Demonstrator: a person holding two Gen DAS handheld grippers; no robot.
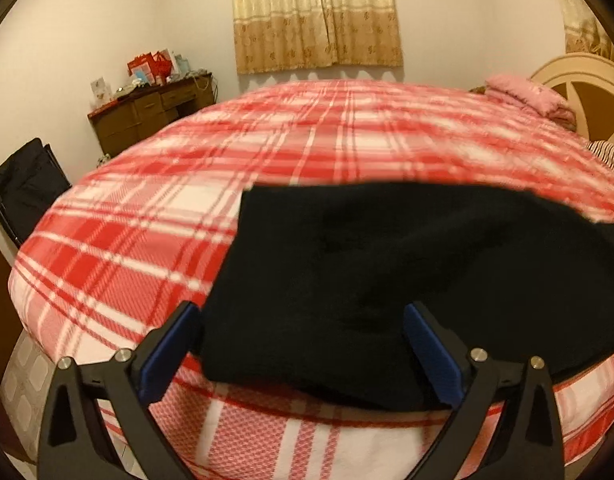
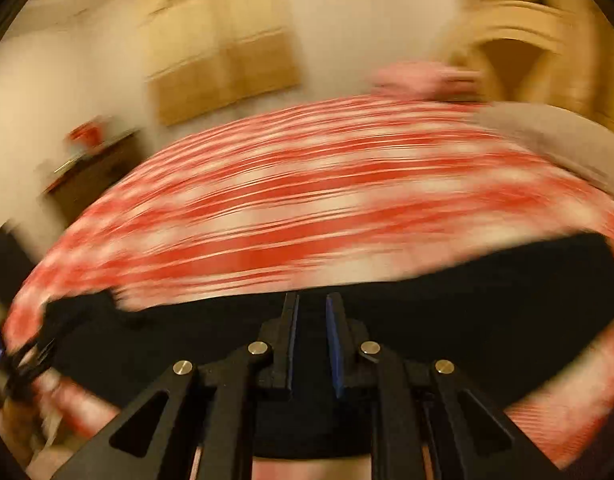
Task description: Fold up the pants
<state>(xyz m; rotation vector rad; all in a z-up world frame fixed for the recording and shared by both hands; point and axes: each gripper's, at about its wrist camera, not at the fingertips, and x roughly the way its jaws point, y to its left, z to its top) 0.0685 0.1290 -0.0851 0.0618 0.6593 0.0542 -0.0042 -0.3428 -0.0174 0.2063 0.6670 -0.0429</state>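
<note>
Black pants (image 1: 367, 272) lie near the front edge of a bed covered with a red and white plaid blanket (image 1: 187, 184). My left gripper (image 1: 303, 312) is open, its blue-padded fingers straddling the pants' near left end just above the cloth. In the right wrist view, heavily blurred by motion, the pants (image 2: 467, 320) stretch across the bed's front edge. My right gripper (image 2: 313, 304) has its jaws nearly closed with black pants fabric between and under them.
A pink folded blanket (image 1: 527, 92) and a round headboard (image 1: 587, 92) are at the far right. A brown desk (image 1: 147, 116) with red items stands by the far wall. A black chair (image 1: 23, 184) is at left. A curtain (image 1: 315, 16) hangs behind.
</note>
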